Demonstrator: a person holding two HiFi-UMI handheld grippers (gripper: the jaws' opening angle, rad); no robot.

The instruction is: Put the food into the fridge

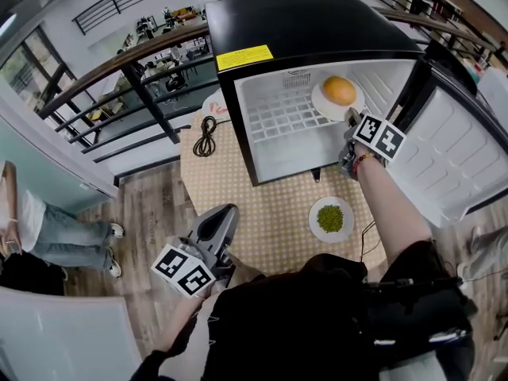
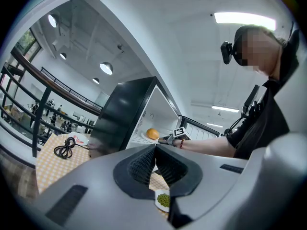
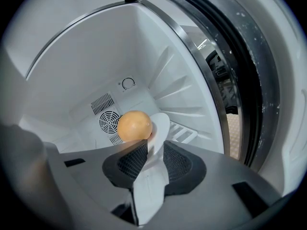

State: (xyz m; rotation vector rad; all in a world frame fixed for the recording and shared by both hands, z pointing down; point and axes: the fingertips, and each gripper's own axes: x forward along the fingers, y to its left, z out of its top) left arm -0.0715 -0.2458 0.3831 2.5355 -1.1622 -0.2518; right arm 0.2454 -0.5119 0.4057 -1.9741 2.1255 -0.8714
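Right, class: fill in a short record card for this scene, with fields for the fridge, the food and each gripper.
fridge: black, door open, on the table
orange: on a white plate inside the fridge
right gripper: jaws opening, white plate's rim between them
left gripper: shut, empty, outside the fridge
green food: on a small plate on the table, before the fridge

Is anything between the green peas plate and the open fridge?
Nothing visible blocks it. The small white plate of green peas sits on the checked table, right before the open black fridge. The right tongs, opening around the white plate with the orange, take only the right of the white wire shelf.
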